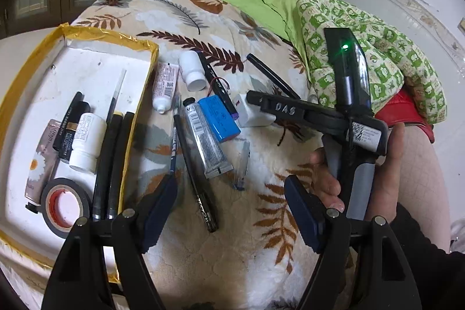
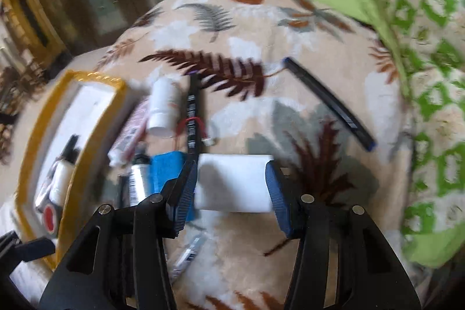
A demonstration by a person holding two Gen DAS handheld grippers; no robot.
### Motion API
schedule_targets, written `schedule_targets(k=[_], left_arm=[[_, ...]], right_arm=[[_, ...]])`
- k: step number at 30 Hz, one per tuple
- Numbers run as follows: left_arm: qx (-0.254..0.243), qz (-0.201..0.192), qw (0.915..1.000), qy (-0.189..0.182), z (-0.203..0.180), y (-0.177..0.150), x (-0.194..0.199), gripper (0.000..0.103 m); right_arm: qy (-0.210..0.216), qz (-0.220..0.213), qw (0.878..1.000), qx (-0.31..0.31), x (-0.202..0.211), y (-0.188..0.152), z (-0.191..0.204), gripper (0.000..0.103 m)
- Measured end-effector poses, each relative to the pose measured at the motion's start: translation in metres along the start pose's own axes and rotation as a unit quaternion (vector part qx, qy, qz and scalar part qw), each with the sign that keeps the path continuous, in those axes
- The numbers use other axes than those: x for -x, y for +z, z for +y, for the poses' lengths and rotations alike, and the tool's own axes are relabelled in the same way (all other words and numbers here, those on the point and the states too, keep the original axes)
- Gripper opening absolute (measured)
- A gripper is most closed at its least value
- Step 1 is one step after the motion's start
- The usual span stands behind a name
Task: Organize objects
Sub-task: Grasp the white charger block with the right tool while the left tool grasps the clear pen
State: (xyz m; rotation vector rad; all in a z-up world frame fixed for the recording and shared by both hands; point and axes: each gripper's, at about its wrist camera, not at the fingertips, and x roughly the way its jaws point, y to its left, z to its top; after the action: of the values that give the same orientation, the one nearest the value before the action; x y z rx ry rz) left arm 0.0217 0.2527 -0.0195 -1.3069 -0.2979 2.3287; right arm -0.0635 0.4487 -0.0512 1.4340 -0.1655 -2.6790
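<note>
Black claw (image 2: 231,193) frames, ribbed blue pads (image 2: 277,193), silver screws; "DAS" marking; black sleeve (image 1: 421,252).

Between the fingers of my right claw (image 2: 231,192) sits a white block (image 2: 235,182), lying crosswise, its ends at the blue pads. Just left of it lie a blue battery pack (image 2: 167,167) and a silver tube (image 2: 138,183). Farther left stands the yellow-edged tray (image 2: 71,83), holding pens, a bottle and tape.
</note>
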Motion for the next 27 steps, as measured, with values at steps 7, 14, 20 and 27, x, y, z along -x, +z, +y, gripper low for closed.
schedule_targets(k=[7, 14, 20, 27], left_arm=[[0.0, 0.011, 0.9996, -0.025, 0.007, -0.005, -0.007, 0.076], [-0.033, 0.007, 0.9985, -0.042, -0.01, 0.003, -0.006, 0.076], [-0.11, 0.056, 0.9922, -0.013, -0.043, 0.01, -0.063, 0.064], [-0.158, 0.094, 0.9814, 0.057, -0.046, -0.006, -0.117, 0.01]], right_arm=[[-0.002, 0.027, 1.0, -0.012, -0.019, 0.003, 0.001, 0.067], [-0.008, 0.037, 0.998, -0.044, 0.002, -0.014, -0.007, 0.056], [0.034, 0.021, 0.993, -0.107, 0.044, -0.039, -0.038, 0.034], [0.034, 0.021, 0.991, -0.126, 0.056, -0.044, -0.054, 0.035]])
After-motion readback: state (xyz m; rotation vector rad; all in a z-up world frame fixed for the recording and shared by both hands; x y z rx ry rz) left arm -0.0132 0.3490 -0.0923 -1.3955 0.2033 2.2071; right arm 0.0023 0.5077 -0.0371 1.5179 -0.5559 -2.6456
